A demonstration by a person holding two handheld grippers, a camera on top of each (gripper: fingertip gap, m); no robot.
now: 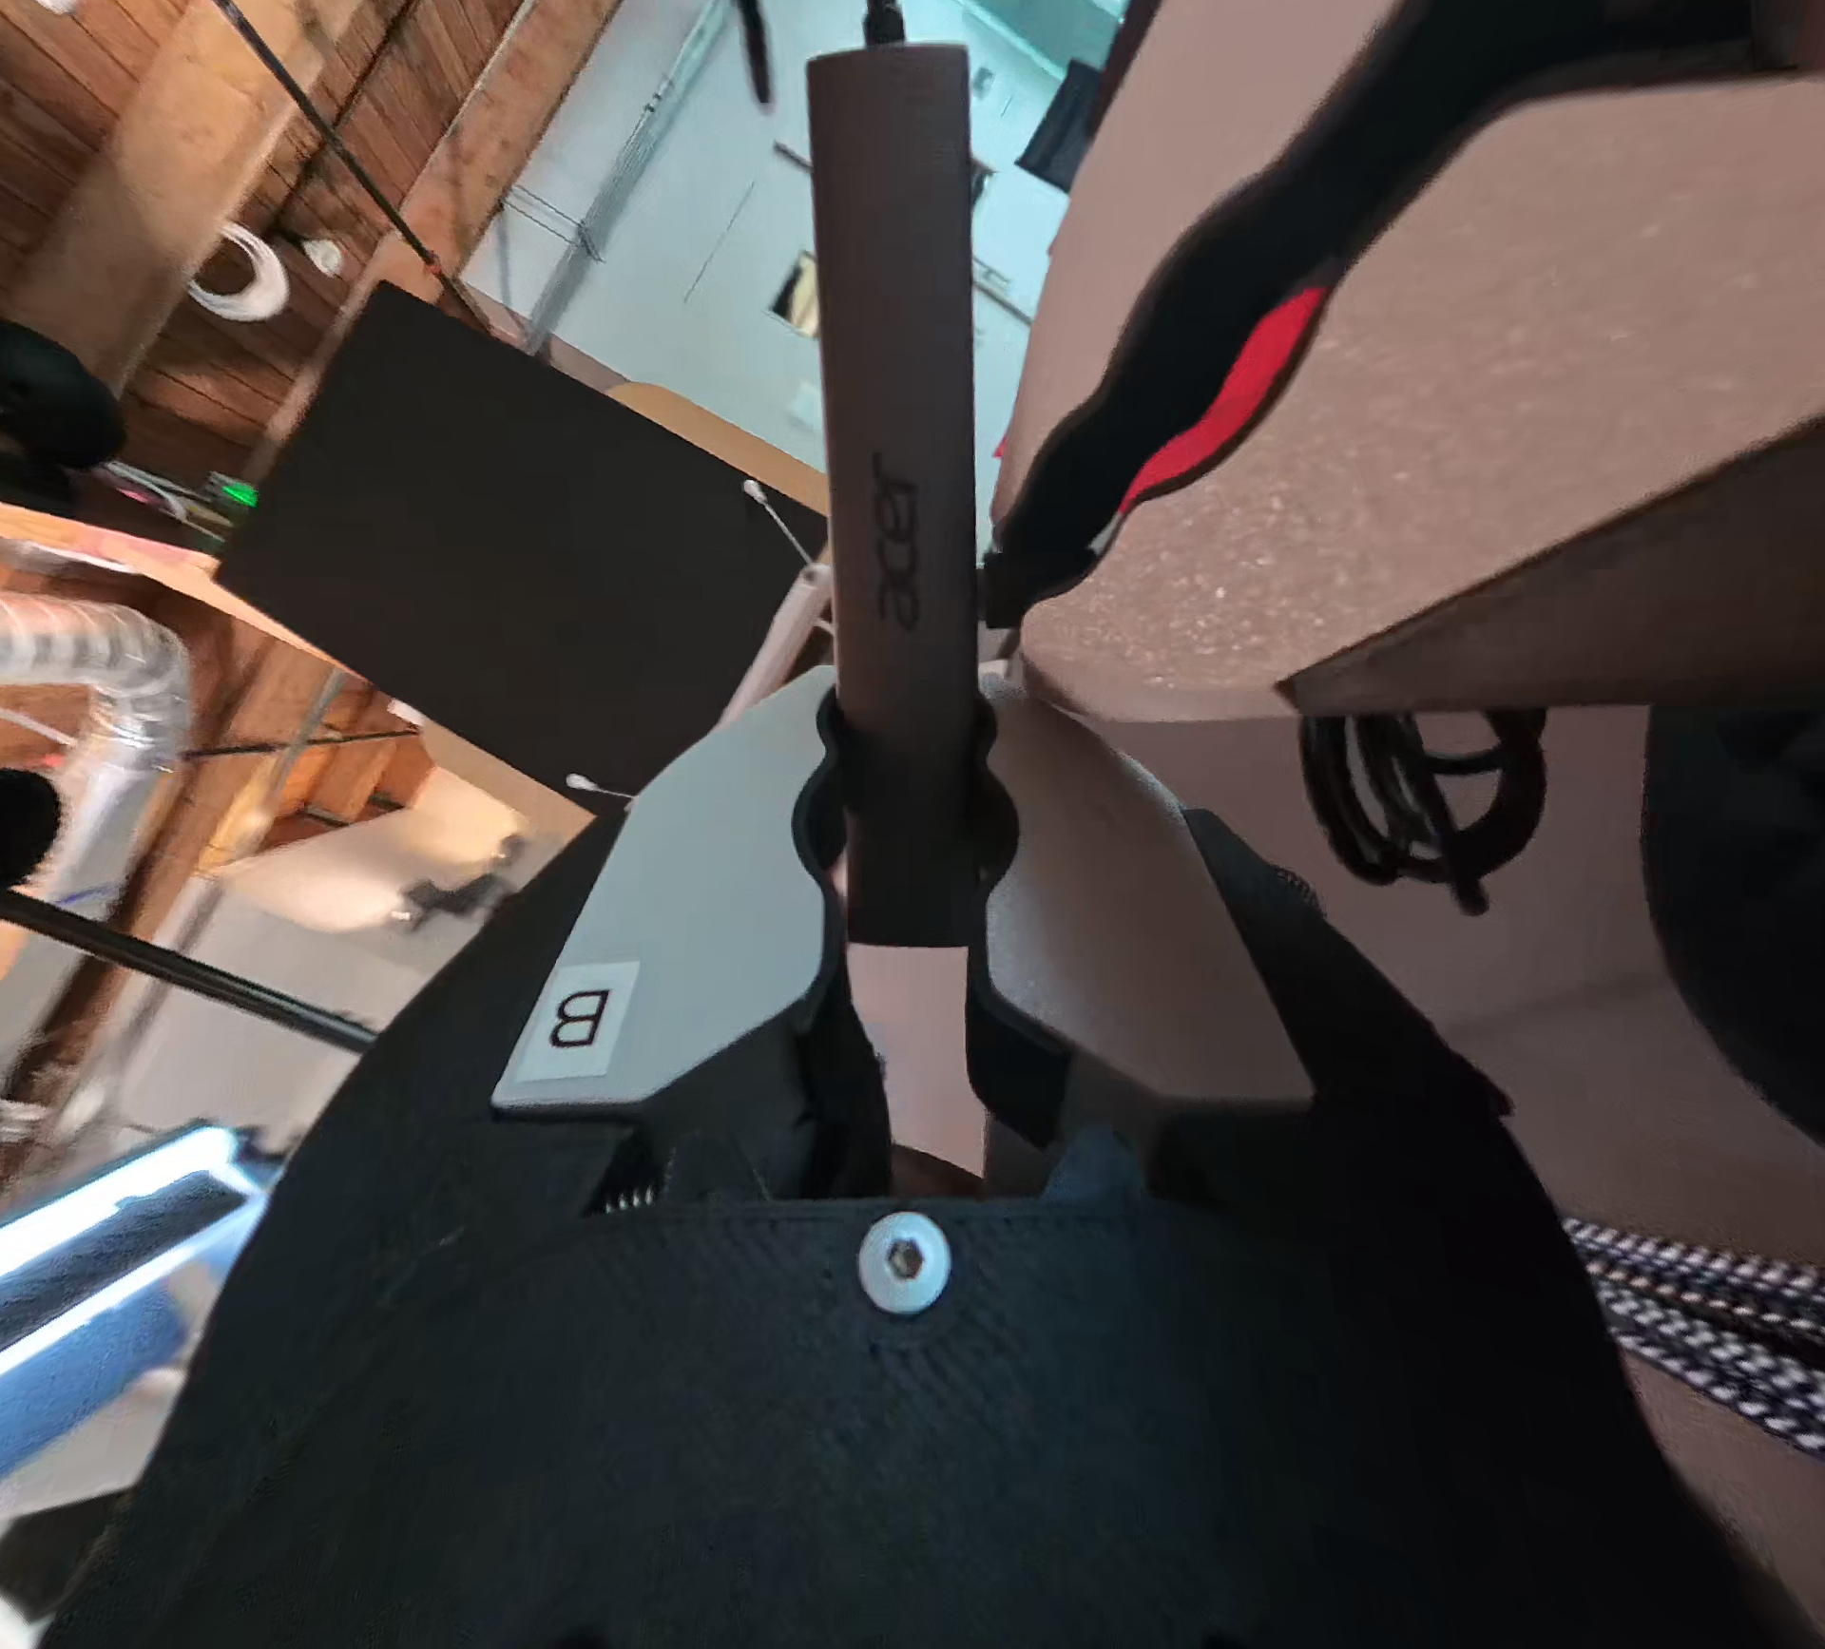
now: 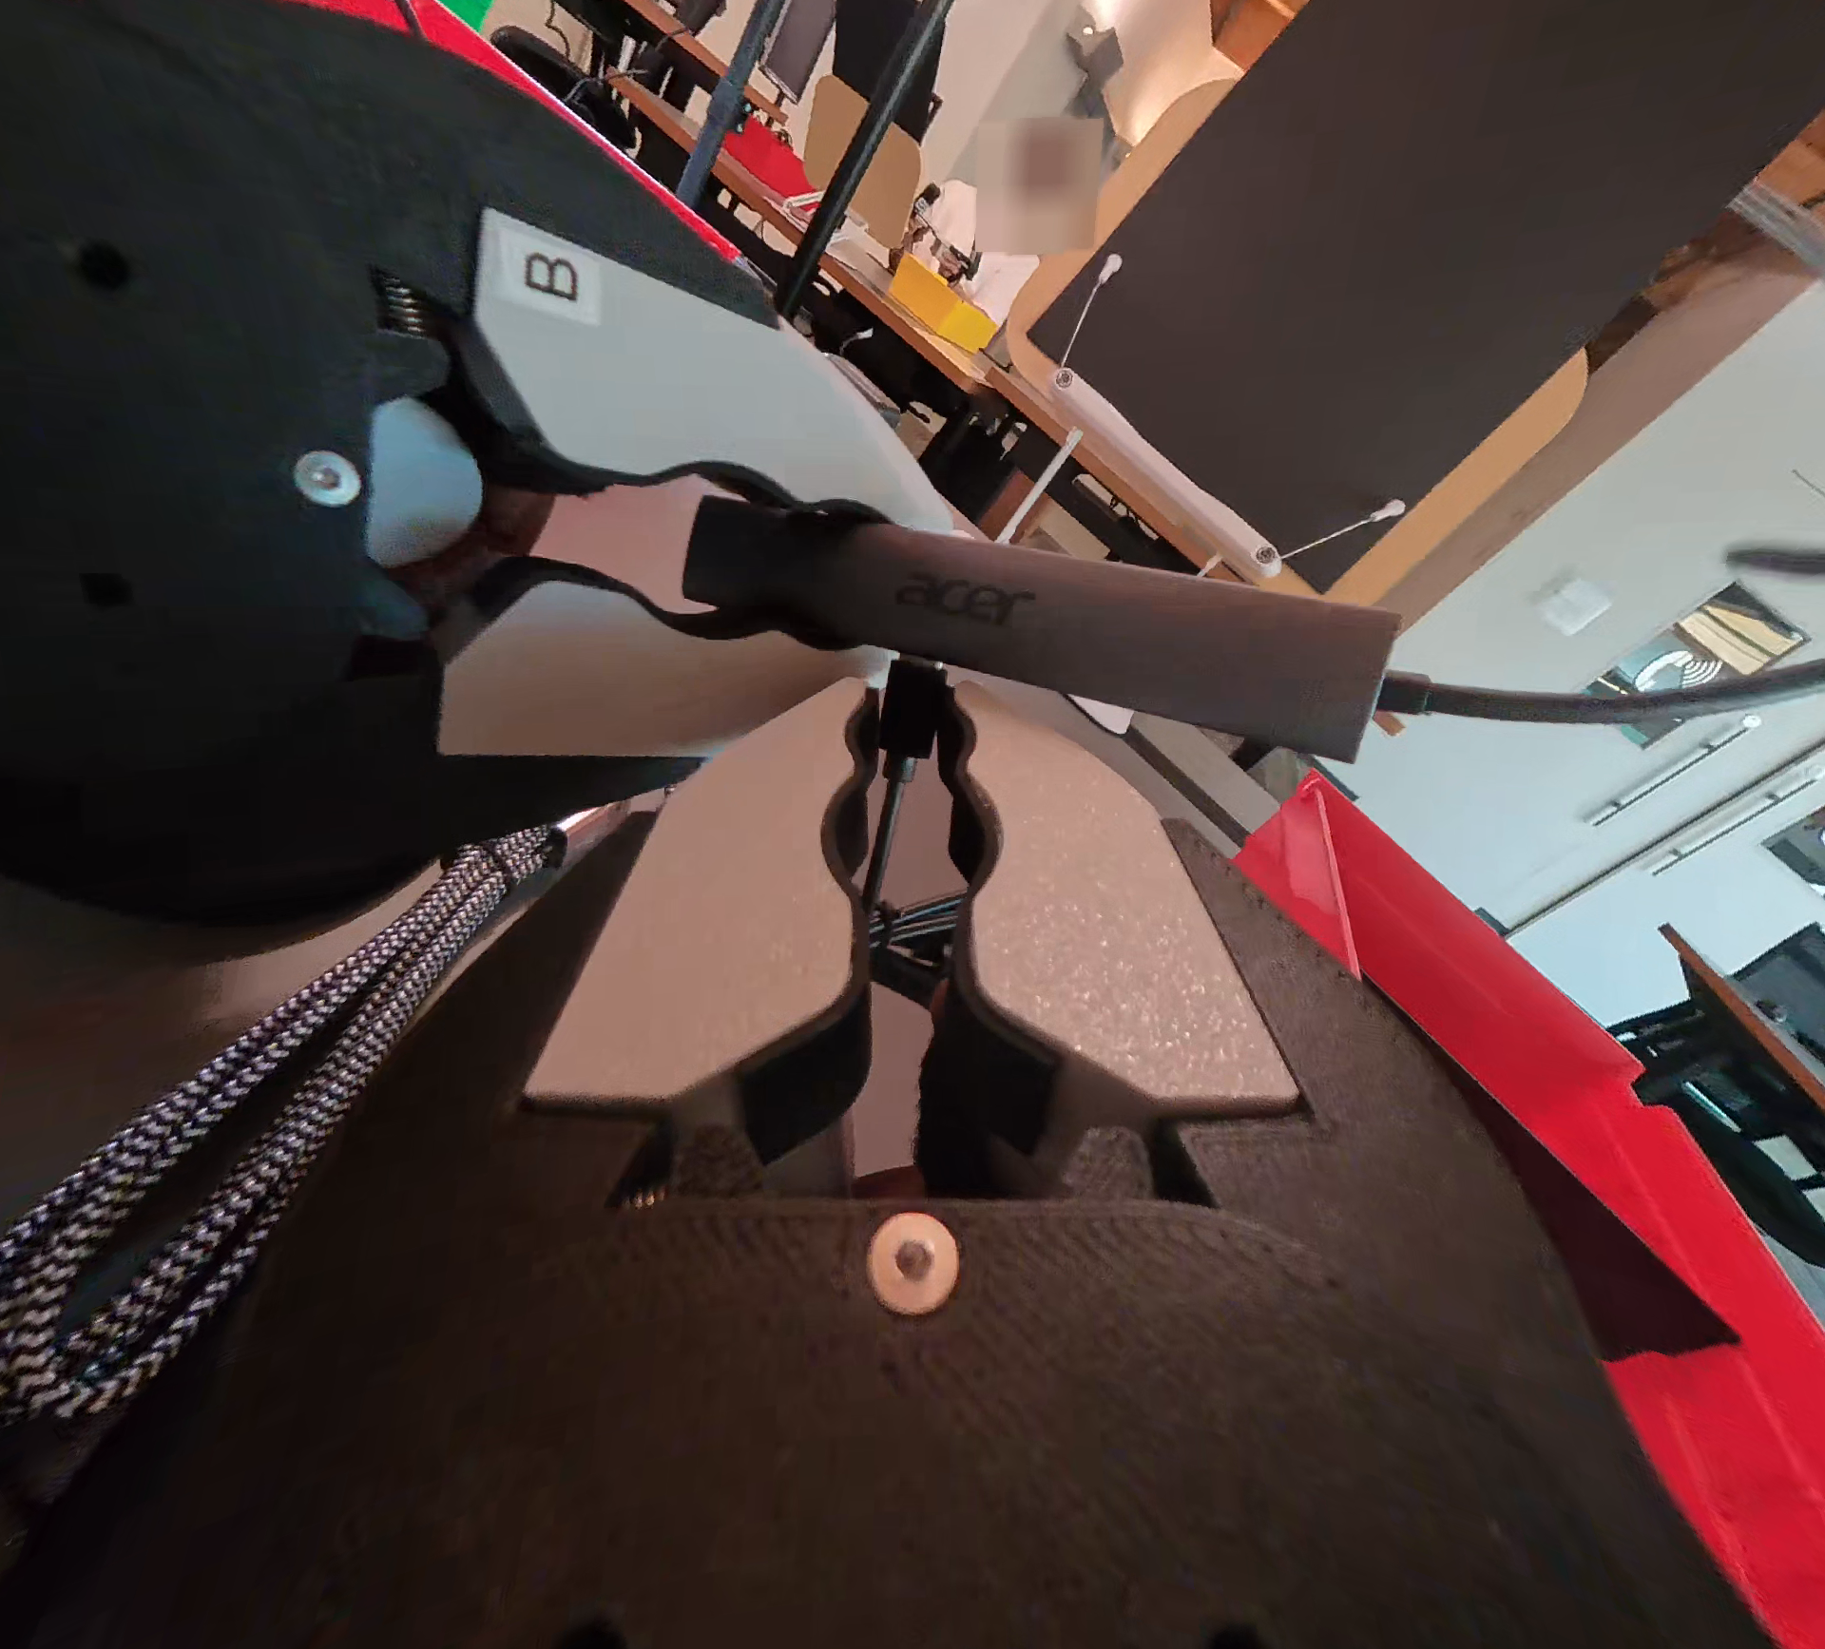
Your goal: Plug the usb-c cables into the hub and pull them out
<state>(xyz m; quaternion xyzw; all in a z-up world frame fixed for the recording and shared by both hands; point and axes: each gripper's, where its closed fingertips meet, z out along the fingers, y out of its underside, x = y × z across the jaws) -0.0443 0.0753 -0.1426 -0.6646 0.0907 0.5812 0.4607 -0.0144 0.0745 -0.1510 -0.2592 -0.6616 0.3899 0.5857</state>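
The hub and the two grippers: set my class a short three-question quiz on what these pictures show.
1. True or false: the left gripper is shut on the hub.
2. What does the right gripper hold? A) a black cable plug B) a pen C) nothing
3. Fill in: the plug meets the hub's ____ edge in the right wrist view.

Key: 1 true; 2 A; 3 lower.
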